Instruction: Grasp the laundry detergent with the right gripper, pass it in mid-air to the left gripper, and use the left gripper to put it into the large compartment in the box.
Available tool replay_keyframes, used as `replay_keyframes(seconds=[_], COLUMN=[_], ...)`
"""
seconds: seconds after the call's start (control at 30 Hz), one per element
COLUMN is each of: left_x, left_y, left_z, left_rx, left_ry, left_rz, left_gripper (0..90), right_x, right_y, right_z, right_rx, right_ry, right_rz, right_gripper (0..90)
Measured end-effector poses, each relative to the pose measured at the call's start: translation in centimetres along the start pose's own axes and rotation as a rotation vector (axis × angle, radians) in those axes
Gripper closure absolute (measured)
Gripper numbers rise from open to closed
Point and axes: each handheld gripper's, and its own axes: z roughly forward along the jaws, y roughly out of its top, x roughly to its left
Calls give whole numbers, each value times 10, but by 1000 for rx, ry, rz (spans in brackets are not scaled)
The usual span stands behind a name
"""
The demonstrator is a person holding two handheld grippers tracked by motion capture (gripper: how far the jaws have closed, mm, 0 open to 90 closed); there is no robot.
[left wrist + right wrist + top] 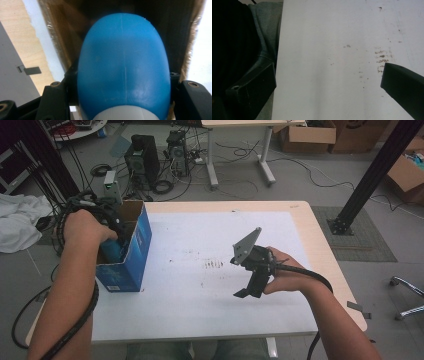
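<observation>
blue bottle (123,67) inside box (141,240) walls

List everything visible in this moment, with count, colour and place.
Blue rounded plastic bottle with a white part at the gripper's end: 1, blue, clamped between the left jaws, going into the box.
Open blue cardboard box: 1, blue outside, brown inside, left part of the table.
White-topped table with a wooden edge: 1, white, centre; brown specks mid-surface.
Computer towers: 2, black, floor beyond the table.
Brown cardboard boxes: several, floor at top right.
Left gripper: 1, black, at the box opening.
Right gripper: 1, black, jaws open over the table.
</observation>
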Motion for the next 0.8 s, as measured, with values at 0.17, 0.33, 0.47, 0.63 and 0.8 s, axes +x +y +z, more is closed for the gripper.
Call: replay_keyframes(seconds=[0.17, 0.33, 0.47, 0.63, 0.8], left_x=[0, -2, 1, 2, 1], left_y=[1, 4, 4, 3, 1], left_z=[8, 21, 25, 25, 25], left_rx=[4, 11, 1, -13, -18], left_ry=[1, 16, 6, -2, 0], left_rz=[-3, 12, 4, 0, 0], left_gripper=[390, 390, 390, 390, 389], right_x=[0, 1, 0, 0, 0], right_y=[-1, -1, -1, -1, 0], right_z=[0, 1, 2, 1, 1], right_rx=[-2, -6, -5, -3, -6], right_ry=[-1, 2, 4, 3, 1], right_rz=[3, 3, 6, 12, 8], right_gripper=[0, 0, 0, 0, 0])
